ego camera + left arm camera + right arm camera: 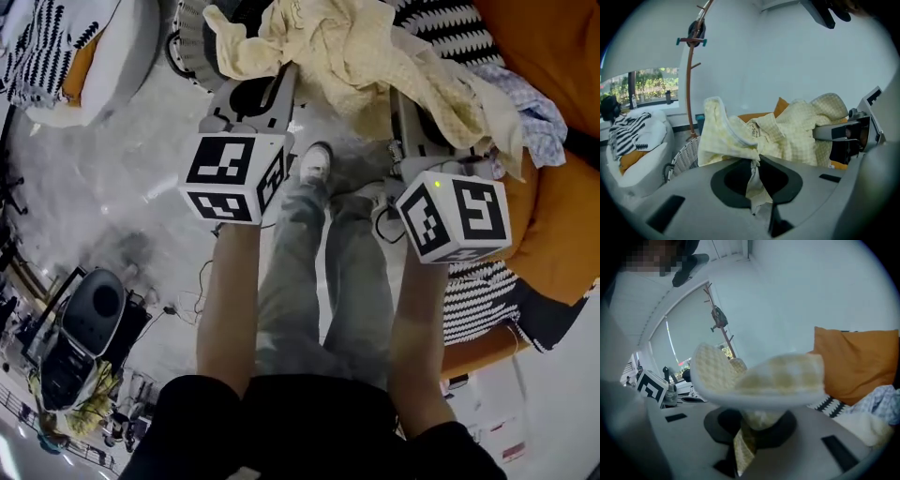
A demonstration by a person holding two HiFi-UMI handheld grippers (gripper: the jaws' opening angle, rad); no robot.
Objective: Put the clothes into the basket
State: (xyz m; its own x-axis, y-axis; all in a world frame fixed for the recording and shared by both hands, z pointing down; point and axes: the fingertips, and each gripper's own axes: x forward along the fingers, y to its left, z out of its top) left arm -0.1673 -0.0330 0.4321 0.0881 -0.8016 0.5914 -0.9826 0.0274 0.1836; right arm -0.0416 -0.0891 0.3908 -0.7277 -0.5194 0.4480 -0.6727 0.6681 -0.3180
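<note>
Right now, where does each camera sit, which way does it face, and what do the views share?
Head view: on the person's head, looking steeply down at the floor; forearms, legs, left gripper and right gripper show.
Left gripper view: on the left gripper, looking along its jaws, shut on the yellow shirt; basket beyond, right gripper at right.
Right gripper view: on the right gripper, along its jaws, shut on the yellow shirt; orange cushion beyond.
Shared: all three show the yellow shirt.

We find the yellow garment (759,376) blurred in the right gripper view. In the left gripper view it hides most of the wicker basket (686,157), whose inside we cannot see.
</note>
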